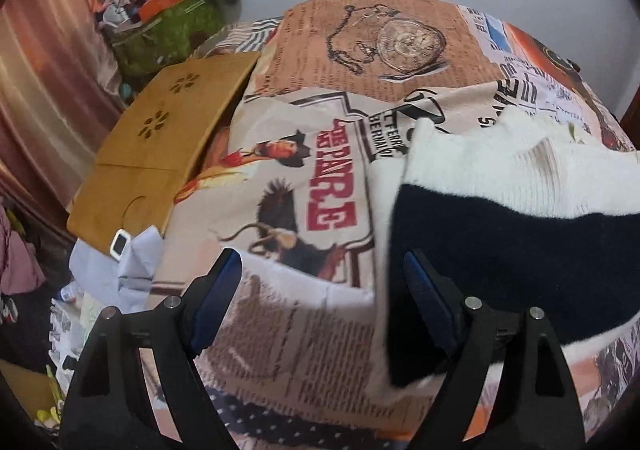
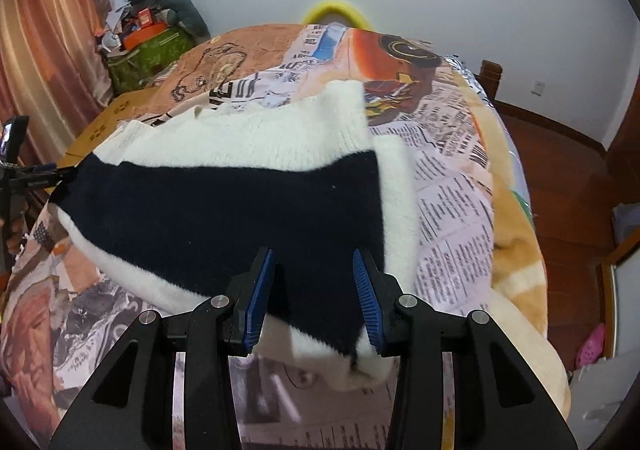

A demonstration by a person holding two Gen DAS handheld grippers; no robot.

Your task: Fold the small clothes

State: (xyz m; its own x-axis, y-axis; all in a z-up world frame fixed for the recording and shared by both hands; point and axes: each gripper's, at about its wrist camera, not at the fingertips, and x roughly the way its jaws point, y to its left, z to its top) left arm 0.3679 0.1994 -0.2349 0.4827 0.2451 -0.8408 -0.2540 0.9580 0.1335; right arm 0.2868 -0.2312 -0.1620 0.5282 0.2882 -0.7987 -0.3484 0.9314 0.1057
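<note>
A fuzzy white and navy sweater (image 2: 224, 206) lies folded on the newspaper-print bed cover (image 2: 452, 206); it also shows at the right of the left wrist view (image 1: 520, 218). My left gripper (image 1: 322, 290) is open, its right finger at the sweater's navy left edge; it appears far left in the right wrist view (image 2: 44, 174). My right gripper (image 2: 314, 282) is open, its fingers straddling the sweater's near navy edge, holding nothing.
A wooden lap desk (image 1: 160, 138) lies at the bed's left side, with a white gadget (image 1: 120, 244) below it. A green bag heaped with clutter (image 1: 168, 22) stands by the curtain. A yellow ring (image 2: 334, 12) peeks behind the bed. Wooden floor (image 2: 568, 178) lies right.
</note>
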